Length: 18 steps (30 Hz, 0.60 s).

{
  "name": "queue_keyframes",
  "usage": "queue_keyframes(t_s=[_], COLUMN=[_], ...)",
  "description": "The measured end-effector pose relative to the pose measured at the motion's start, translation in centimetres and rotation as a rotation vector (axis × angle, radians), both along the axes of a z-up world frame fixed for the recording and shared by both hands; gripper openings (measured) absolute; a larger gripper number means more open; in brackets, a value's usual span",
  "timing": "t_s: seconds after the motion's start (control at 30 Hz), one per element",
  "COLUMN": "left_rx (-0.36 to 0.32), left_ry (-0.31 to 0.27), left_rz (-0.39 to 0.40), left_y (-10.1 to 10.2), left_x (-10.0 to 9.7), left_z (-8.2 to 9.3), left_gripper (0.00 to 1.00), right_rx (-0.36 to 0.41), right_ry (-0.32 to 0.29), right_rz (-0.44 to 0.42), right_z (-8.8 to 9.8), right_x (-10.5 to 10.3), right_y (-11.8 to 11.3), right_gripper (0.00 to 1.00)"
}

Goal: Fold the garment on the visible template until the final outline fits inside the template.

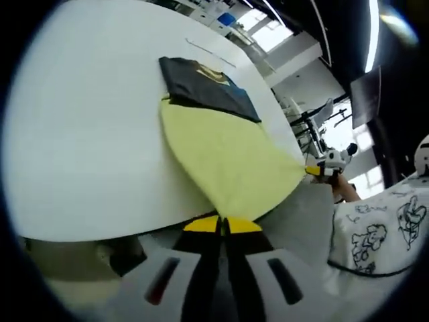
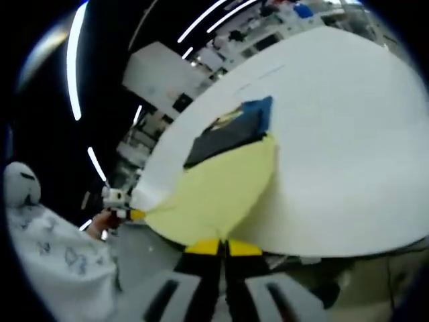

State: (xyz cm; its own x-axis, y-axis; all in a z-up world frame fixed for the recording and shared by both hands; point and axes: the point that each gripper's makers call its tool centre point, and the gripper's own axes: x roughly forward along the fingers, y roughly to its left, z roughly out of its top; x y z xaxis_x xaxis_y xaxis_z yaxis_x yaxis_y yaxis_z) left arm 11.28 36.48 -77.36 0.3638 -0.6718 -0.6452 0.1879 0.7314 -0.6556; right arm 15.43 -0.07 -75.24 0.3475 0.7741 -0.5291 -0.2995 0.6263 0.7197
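Observation:
A yellow cloth [image 1: 228, 151] lies stretched across the white table [image 1: 87, 134], pulled off the near edge at two corners. On its far end rests a folded dark garment [image 1: 204, 84] with a blue patch and a gold print. My left gripper [image 1: 224, 225] is shut on one near corner of the yellow cloth. The right gripper [image 1: 314, 170] comes in from the right, pinching the other corner. In the right gripper view, my right gripper [image 2: 223, 247] is shut on the yellow cloth [image 2: 221, 188], the dark garment [image 2: 228, 137] lies beyond, and the left gripper [image 2: 136, 215] holds the left corner.
A thin dark line [image 1: 209, 52] is marked on the table beyond the garment. A person in white printed clothing [image 1: 379, 231] stands at the table's near edge. Desks and equipment [image 1: 305, 117] fill the room behind, under ceiling light strips.

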Motion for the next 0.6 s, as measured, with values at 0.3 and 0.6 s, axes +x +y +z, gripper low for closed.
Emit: queue_keyframes(t_s=[0.3, 0.6], left_rx=[-0.047, -0.119], left_ry=[-0.066, -0.173], left_rz=[0.023, 0.068], left_y=[-0.2, -0.3], left_x=[0.3, 4.9], left_z=[4.1, 7.8], left_gripper=[0.00, 0.00], right_rx=[0.024, 0.091], right_ry=[-0.018, -0.085], right_rz=[0.016, -0.015], right_z=[3.2, 5.9], right_x=[-0.1, 3.4], right_y=[0.8, 1.5], right_gripper=[0.00, 0.00])
